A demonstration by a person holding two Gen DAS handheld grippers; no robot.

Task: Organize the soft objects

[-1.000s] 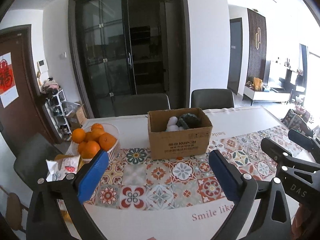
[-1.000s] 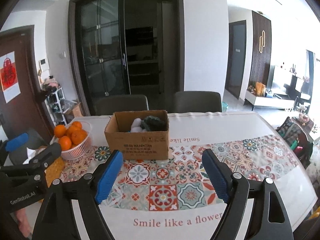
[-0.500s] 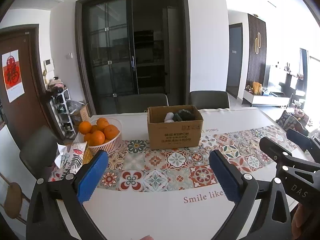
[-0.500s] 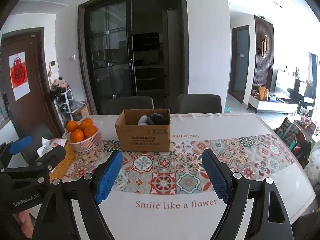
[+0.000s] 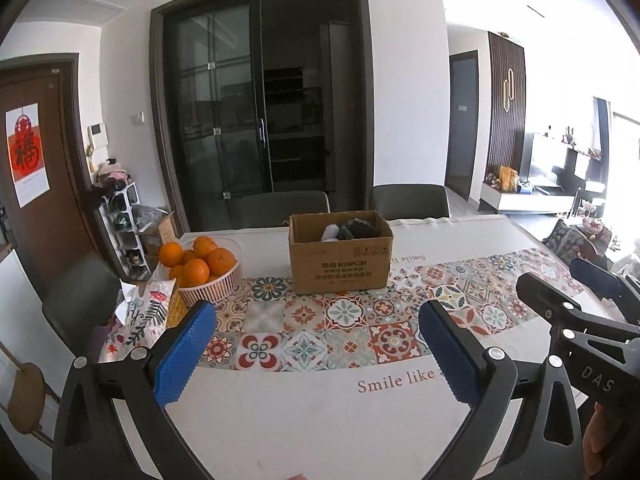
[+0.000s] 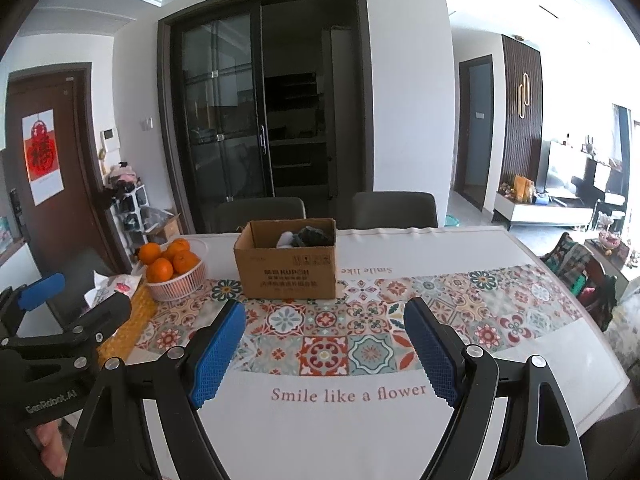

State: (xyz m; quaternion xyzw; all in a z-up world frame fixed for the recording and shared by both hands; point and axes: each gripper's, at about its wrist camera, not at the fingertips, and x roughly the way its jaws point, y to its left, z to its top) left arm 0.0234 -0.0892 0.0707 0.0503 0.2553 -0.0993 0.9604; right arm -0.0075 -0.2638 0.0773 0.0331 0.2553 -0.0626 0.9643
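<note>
Both of your grippers have drawn back from the cardboard box (image 5: pixel 341 255) since a second ago, so it looks smaller and farther up the table now.

From your left wrist camera, the left gripper (image 5: pixel 318 350) hangs over the near white part of the tablecloth (image 5: pixel 304 412) with its blue pads (image 5: pixel 185 353) spread wide, gripping nothing and touching nothing. The box stands beyond the patterned tile strip, and the soft objects (image 5: pixel 349 230), one white and some dark, lie inside it. Just left of the box sits a white basket of oranges (image 5: pixel 198 263), with a floral tissue pack (image 5: pixel 145 309) nearer you. Your right gripper shows at the right edge.

From your right wrist camera, the right gripper (image 6: pixel 325 346) is likewise fully released, pads (image 6: pixel 433 351) well apart above the words "Smile like a flower", empty. The cardboard box (image 6: pixel 289 265) stands ahead and slightly left, soft objects (image 6: pixel 301 237) inside, the oranges (image 6: pixel 170 261) to its left. Your left gripper (image 6: pixel 60 312) shows at the left edge.
</note>
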